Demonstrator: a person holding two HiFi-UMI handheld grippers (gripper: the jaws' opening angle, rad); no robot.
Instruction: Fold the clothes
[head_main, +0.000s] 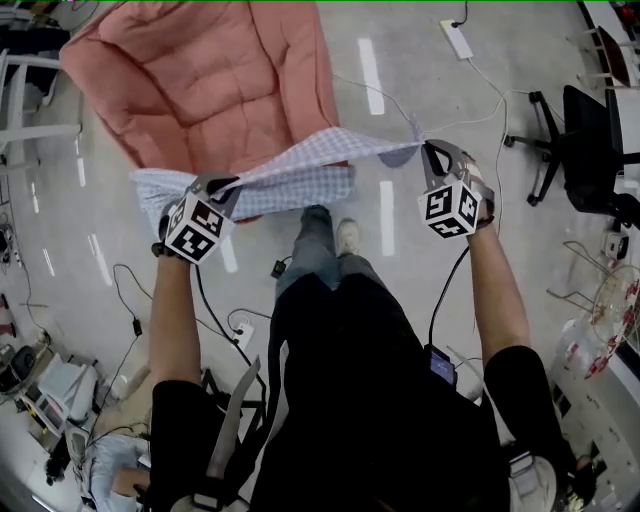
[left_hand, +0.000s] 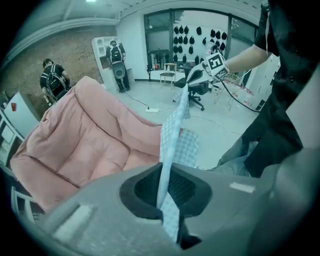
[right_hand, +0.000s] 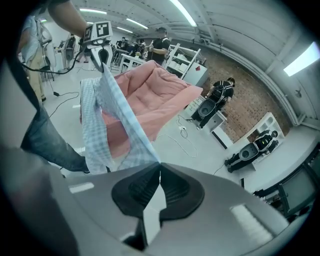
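The left claw (head_main: 224, 186) is clenched on the checked garment (head_main: 300, 172). In the left gripper view the pale blue-and-white fabric runs as a narrow band between the two pads, which press on it from both sides. The right claw (head_main: 426, 150) is likewise clenched on the same garment. In the right gripper view its pads meet on a thin edge of the fabric, and a strip of cloth shows below the pads. The garment is off the floor (head_main: 400, 90), stretched between the two claws in front of the person. Its upper edge runs from the left claw up to a peak near the middle and then across to the right claw. Slack fabric hangs below this edge, mostly toward the left claw, where a folded portion droops beside and behind the marker cube. In the head view the garment overlaps the near edge of the pink quilted pad (head_main: 205, 80), which lies beyond it. Both claws point downward and away from the person, and they are well apart. A white power strip (head_main: 456, 39) with its cable lies on the floor beyond the right claw. A black office chair (head_main: 585, 140) stands to the right.
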